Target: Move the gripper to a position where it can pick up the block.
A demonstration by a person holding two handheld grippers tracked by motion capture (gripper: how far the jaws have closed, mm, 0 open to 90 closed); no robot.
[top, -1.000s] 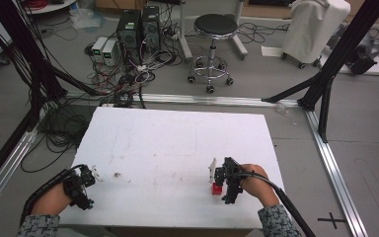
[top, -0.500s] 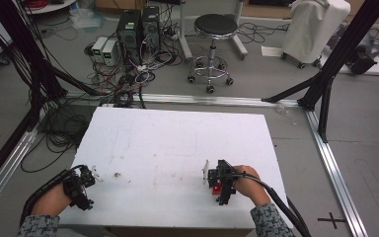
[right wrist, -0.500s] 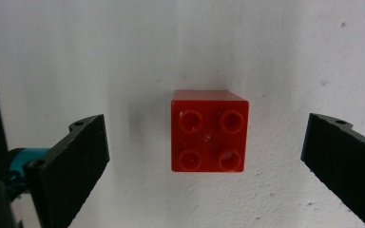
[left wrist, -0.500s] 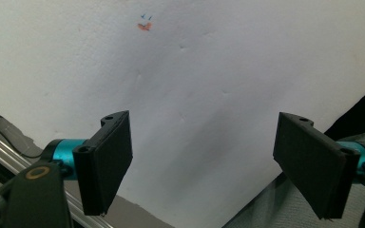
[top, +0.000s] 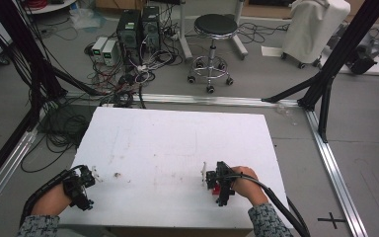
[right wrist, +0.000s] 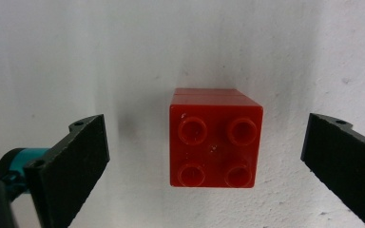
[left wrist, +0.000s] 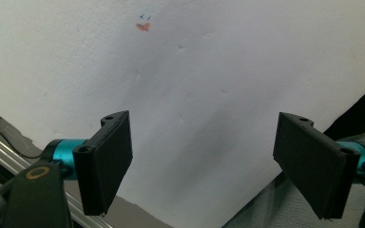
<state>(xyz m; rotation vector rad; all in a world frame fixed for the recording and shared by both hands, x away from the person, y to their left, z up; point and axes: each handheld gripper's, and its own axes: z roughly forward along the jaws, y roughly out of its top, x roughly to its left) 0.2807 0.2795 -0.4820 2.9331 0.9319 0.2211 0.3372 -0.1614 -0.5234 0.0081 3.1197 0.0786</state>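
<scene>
Right gripper view looks straight down between 2 black jaws spread wide apart, and a red brick (right wrist: 215,137) with 4 round studs on top stands on the white table (right wrist: 180,42) in the gap, touching neither jaw. In the left gripper view the left gripper (left wrist: 214,164) is likewise spread wide with nothing between its jaws, poised over bare white surface near the table edge, with a small orange and blue mark (left wrist: 143,24) farther off. From the high view, the right gripper (top: 216,183) sits over the brick near the table's front right, the left gripper at the front left corner, well apart.
</scene>
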